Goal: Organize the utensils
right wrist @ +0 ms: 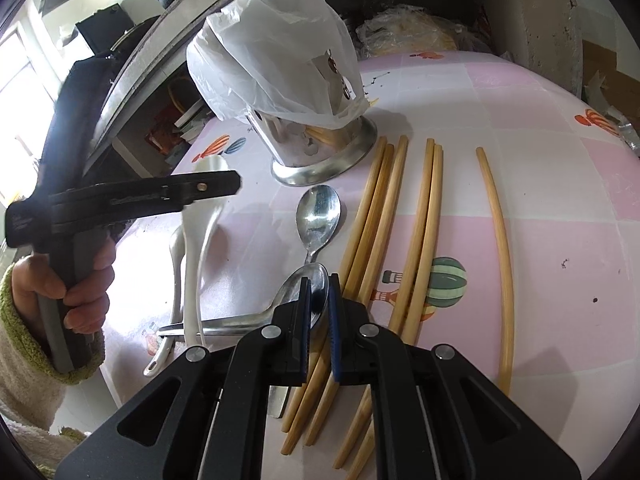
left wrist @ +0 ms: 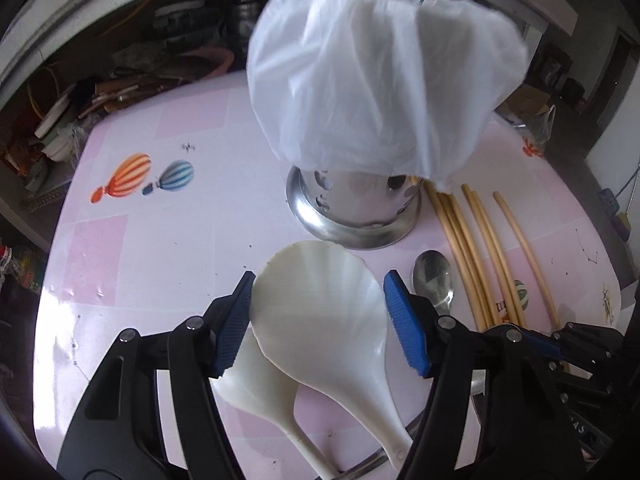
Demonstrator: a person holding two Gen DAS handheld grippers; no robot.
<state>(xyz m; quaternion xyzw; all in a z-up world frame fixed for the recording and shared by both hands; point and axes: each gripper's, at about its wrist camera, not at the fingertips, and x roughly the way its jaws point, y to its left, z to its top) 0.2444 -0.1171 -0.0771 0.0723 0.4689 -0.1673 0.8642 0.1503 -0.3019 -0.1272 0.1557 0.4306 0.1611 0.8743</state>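
My left gripper (left wrist: 320, 280) is shut on the wide head of a white plastic rice paddle (left wrist: 320, 332), with both blue pads against its edges. A second white spoon (left wrist: 256, 384) lies under it on the pink table. My right gripper (right wrist: 320, 280) is shut on the bowl of a metal spoon (right wrist: 240, 322), whose handle runs left under the white handles. Another metal spoon (right wrist: 318, 216) lies free in front of the steel utensil holder (right wrist: 324, 152). Several bamboo chopsticks (right wrist: 372, 220) lie to its right.
A white plastic bag (left wrist: 384, 72) covers the top of the holder. A person's hand (right wrist: 84, 280) in a green-cuffed sleeve grips the left tool. The table (left wrist: 168, 240) has a printed balloon pattern. Shelves of clutter stand behind its far edge.
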